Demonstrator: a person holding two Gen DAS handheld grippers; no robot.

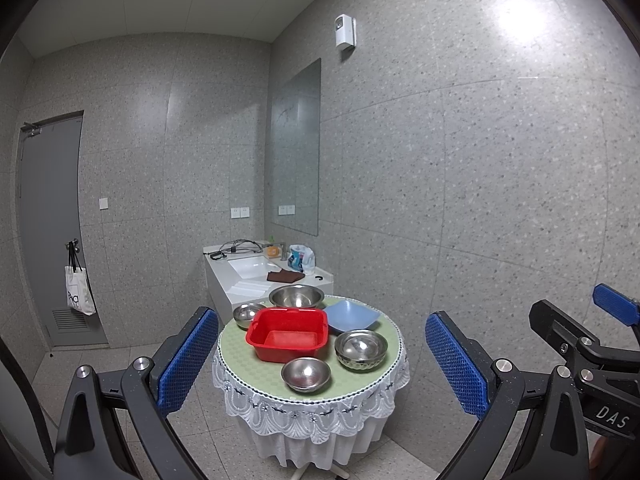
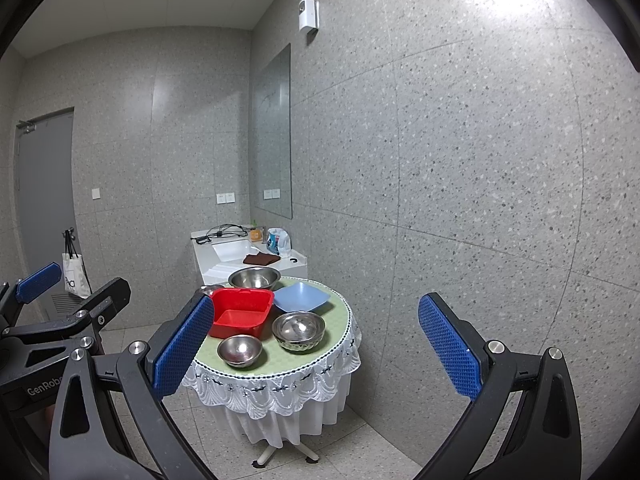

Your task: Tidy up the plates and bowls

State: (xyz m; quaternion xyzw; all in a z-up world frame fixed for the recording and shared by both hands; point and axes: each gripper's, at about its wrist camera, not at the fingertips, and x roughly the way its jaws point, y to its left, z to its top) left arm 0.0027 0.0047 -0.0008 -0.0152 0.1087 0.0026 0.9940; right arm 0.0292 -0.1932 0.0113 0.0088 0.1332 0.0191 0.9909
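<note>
Left claw [image 1: 322, 364] and right claw [image 2: 316, 352]: both spread wide, both empty, held well short of the round surface [image 1: 384, 384] with the lace-edged cloth. On it, a red tub [image 1: 287, 334] sits at centre. 4 steel bowls surround it: 1 large at the far edge [image 1: 296, 296], 1 small at far left [image 1: 246, 315], 1 small nearest the claws [image 1: 306, 374], 1 patterned at right [image 1: 361, 350]. A blue square dish [image 1: 352, 316] lies behind the patterned bowl. Nothing touches either claw.
</note>
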